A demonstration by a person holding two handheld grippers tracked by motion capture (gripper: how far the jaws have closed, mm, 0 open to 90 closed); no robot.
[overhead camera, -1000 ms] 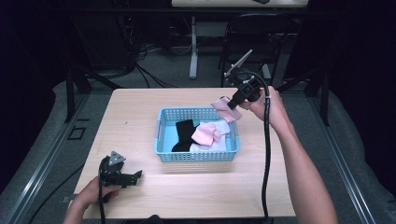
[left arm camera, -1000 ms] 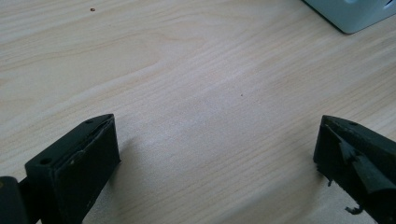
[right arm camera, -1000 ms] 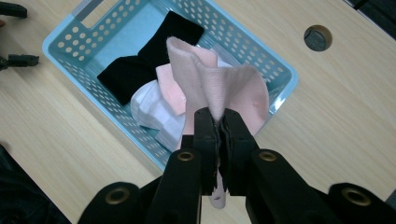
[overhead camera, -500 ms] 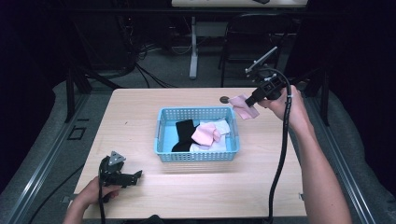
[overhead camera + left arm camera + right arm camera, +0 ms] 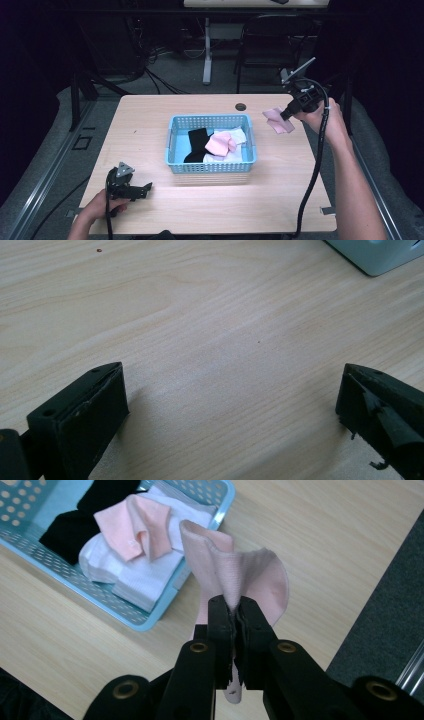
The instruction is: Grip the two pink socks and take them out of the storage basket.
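a pale wooden table [image 5: 150,125] carries a light blue perforated plastic basket [image 5: 172,145] near its middle, and inside the basket lie a black cloth piece [image 5: 196,142], a folded pink cloth [image 5: 220,144] and white folded cloths [image 5: 239,136] packed side by side. the right gripper [image 5: 286,114] is held above the table's far right part, just beyond the basket's right end, its jaws clenched on a soft pink cloth [image 5: 278,121] that hangs in the air clear of both basket and tabletop; in the right gripper view that same pink cloth [image 5: 240,580] fans upward from between the tightly pressed black jaws, with the basket's corner [image 5: 150,622] close behind it. a black cable [image 5: 312,175] trails from this gripper along the person's right forearm. the left gripper [image 5: 145,189] rests low at the near left of the table, well apart from the basket, held by the left hand [image 5: 102,207]; its jaws stand wide apart over bare wood with nothing between them. a small round dark hole [image 5: 241,106] sits in the table's far edge area.
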